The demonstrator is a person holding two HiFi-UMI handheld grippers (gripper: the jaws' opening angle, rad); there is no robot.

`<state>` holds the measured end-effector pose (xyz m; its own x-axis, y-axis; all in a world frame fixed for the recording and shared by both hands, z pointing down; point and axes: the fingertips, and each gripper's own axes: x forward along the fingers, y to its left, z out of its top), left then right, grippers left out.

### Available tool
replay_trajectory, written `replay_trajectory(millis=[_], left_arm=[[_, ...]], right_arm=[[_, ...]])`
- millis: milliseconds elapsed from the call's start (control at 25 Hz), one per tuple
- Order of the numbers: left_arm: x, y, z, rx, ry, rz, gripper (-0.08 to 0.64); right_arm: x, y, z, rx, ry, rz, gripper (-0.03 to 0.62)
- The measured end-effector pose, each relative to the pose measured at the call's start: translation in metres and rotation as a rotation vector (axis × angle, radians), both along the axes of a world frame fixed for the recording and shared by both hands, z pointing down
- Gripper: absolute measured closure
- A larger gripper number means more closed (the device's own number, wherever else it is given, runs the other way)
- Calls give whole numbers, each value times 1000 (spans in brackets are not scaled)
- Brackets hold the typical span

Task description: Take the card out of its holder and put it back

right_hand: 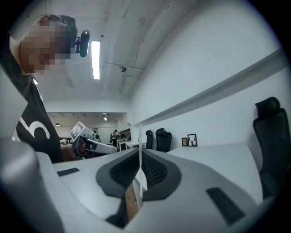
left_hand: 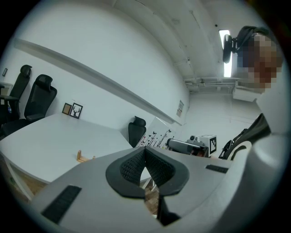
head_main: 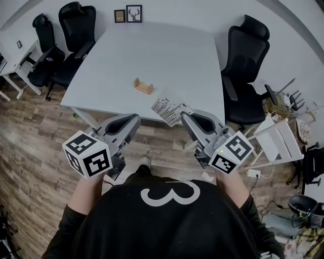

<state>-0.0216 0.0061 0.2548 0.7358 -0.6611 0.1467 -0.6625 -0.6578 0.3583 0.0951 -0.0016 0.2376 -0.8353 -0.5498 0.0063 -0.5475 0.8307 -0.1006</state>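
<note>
Right gripper [head_main: 185, 117] is pinching the card [head_main: 171, 109]: in the right gripper view the card shows edge-on btwn the dark ribbed pads, both pads pressed on it, w/ its upper part sticking up past the jaw tips. From the head view the card is white w/ rows of small black print, held out over the near edge of the white table [head_main: 152, 50]. It's out of the wooden holder [head_main: 144, 86], which sits further in on the tabletop, up and left of the card and clear of it. Left gripper [head_main: 132, 119] is level w/ the right one, just off the table's near edge. Its jaws are pressed together at the tips w/ nothing btwn them, per the left gripper view. Both grippers point toward the table, side by side, the card btwn their tips. Two small framed pics [head_main: 127, 14] stand at the table's far edge by the wall. Black office chairs [head_main: 248, 66] stand at the table's right and far left.
</note>
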Motion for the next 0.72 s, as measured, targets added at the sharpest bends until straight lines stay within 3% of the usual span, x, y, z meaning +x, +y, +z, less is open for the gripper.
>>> replay_trajectory(millis=[360, 720], left_arm=[[8, 9, 1, -6, -13, -10, 549], [-2, -18, 17, -37, -20, -3, 549]], right_arm=[[10, 6, 1, 5, -3, 1, 572], [0, -18, 11, 46, 80, 1, 572]])
